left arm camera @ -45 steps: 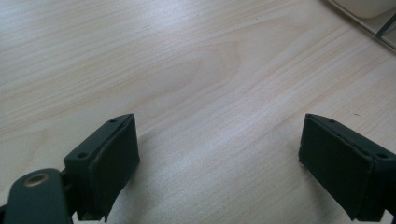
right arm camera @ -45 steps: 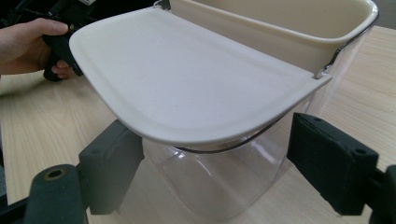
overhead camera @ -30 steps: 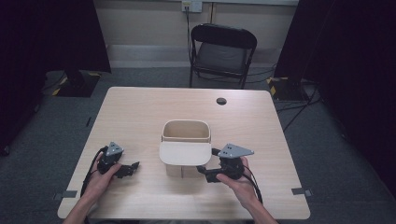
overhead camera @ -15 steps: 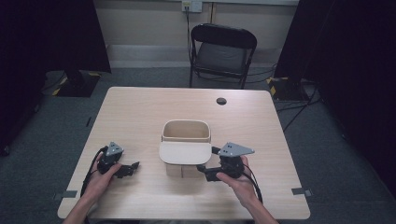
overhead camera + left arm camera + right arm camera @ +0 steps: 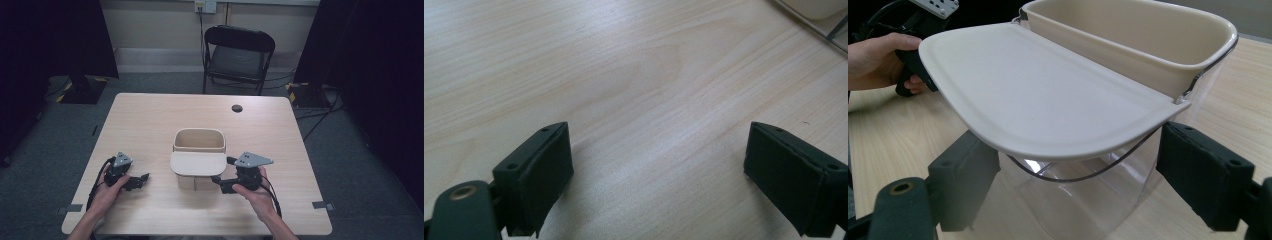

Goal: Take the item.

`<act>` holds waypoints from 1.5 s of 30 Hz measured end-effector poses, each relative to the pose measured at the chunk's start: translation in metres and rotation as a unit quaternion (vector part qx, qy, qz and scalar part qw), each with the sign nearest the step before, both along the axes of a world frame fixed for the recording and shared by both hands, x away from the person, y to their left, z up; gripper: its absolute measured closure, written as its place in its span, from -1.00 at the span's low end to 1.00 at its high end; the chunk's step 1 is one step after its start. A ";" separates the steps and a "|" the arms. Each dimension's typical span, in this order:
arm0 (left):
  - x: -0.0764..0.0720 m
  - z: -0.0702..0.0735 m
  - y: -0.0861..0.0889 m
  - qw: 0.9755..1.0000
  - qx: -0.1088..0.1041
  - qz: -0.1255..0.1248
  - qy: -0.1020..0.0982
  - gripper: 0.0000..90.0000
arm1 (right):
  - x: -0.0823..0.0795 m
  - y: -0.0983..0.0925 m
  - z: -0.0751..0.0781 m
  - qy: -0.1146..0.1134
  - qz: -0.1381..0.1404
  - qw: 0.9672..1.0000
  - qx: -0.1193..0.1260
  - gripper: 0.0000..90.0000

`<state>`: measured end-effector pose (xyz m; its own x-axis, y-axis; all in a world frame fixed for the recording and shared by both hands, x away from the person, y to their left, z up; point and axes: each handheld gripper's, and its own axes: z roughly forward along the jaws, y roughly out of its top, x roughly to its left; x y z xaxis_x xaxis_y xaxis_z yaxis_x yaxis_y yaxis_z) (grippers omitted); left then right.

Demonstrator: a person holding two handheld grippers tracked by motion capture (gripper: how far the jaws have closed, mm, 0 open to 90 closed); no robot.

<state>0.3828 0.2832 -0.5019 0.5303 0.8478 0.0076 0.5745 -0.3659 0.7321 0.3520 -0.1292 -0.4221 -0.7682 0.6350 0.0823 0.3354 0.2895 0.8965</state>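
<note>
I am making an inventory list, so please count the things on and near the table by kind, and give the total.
Clear plastic containers with a cream insert and cream lid: 1
Hand-held black tongs: 2, left and right
Small round black objects on the light wooden table: 1
Black folding chairs behind the table: 1
Total: 5

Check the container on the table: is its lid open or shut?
Open. The cream lid is swung off the container toward the person, baring the rim and inside, which looks empty.
</note>
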 end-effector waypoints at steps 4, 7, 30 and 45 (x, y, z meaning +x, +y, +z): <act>0.000 0.000 0.000 1.000 0.000 0.000 0.000 -0.75 | 0.000 -0.002 0.002 -0.002 -0.003 1.000 0.003 -0.62; 0.000 0.000 0.000 1.000 0.000 0.000 0.000 -0.75 | 0.000 -0.002 0.002 -0.003 -0.002 1.000 0.004 -0.61; 0.000 0.000 0.000 1.000 0.001 0.001 0.000 -0.75 | 0.006 -0.001 0.006 -0.005 -0.004 1.000 0.008 -0.60; 0.000 0.000 0.000 1.000 0.001 0.001 0.000 -0.75 | 0.009 0.000 0.009 -0.009 -0.010 1.000 0.010 -0.57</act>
